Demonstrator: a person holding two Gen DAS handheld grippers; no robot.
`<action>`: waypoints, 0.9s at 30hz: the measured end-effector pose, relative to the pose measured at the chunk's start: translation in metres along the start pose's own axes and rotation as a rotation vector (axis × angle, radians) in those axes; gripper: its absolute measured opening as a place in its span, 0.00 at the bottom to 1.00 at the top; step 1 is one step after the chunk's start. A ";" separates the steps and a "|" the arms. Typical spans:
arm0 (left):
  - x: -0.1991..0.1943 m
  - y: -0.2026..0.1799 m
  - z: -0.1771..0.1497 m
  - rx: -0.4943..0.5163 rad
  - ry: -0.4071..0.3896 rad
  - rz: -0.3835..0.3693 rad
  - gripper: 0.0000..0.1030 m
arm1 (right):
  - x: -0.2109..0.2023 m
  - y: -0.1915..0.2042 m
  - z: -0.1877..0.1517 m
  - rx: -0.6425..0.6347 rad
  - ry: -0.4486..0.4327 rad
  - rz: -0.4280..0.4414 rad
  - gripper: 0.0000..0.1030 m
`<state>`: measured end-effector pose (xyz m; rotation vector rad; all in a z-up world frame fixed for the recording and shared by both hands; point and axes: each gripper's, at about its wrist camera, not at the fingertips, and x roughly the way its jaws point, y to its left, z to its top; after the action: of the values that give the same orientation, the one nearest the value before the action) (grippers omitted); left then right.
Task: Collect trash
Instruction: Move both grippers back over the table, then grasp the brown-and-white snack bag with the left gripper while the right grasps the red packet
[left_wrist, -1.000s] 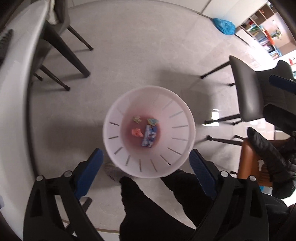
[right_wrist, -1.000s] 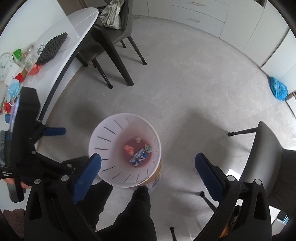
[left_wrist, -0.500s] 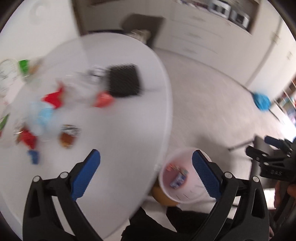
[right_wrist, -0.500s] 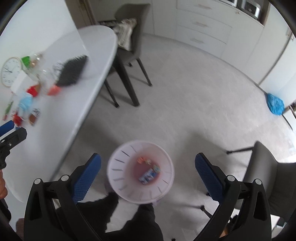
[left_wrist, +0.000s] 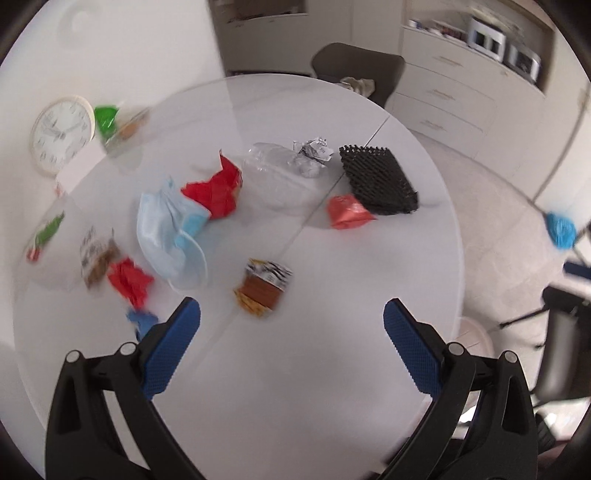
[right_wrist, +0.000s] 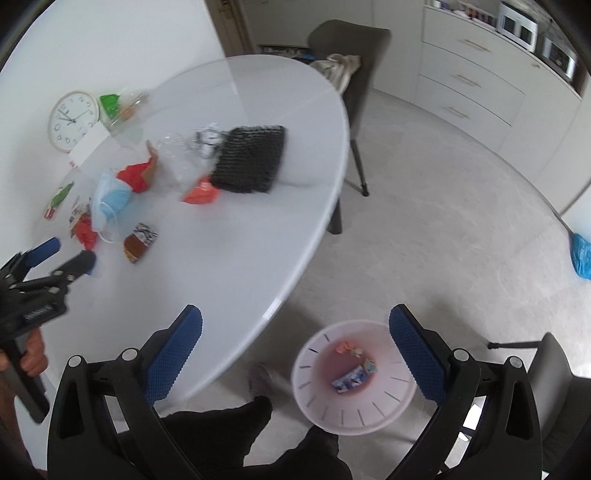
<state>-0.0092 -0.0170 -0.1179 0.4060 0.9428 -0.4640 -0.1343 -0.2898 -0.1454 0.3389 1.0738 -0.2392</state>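
Both claws wide apart, empty: left claw (left_wrist: 291, 321), right claw (right_wrist: 295, 328).

The left claw (left_wrist: 291, 317) hangs wide apart and empty above the white desk (left_wrist: 295, 387). Just beyond it lies a brown snack wrapper (left_wrist: 263, 287); farther off are a blue face mask (left_wrist: 168, 232), red crumpled wrappers (left_wrist: 214, 192) and a black mesh mat (left_wrist: 378, 179).

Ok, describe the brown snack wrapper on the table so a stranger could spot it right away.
On the white round table, look nearest the open left gripper, just beyond its fingertips. The snack wrapper lies there alone, right of the blue face mask. Only it is brown, with a black-and-white striped top.
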 end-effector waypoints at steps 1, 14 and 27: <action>0.007 0.005 0.002 0.024 0.005 -0.003 0.93 | 0.001 0.005 0.003 -0.005 -0.001 0.003 0.98; 0.125 0.038 0.007 0.229 0.176 -0.181 0.73 | 0.035 0.065 0.035 0.057 0.057 -0.036 0.98; 0.143 0.045 0.003 0.176 0.178 -0.242 0.40 | 0.051 0.084 0.044 0.046 0.073 -0.077 0.98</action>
<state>0.0896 -0.0096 -0.2303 0.5015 1.1343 -0.7444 -0.0454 -0.2308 -0.1591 0.3497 1.1561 -0.3222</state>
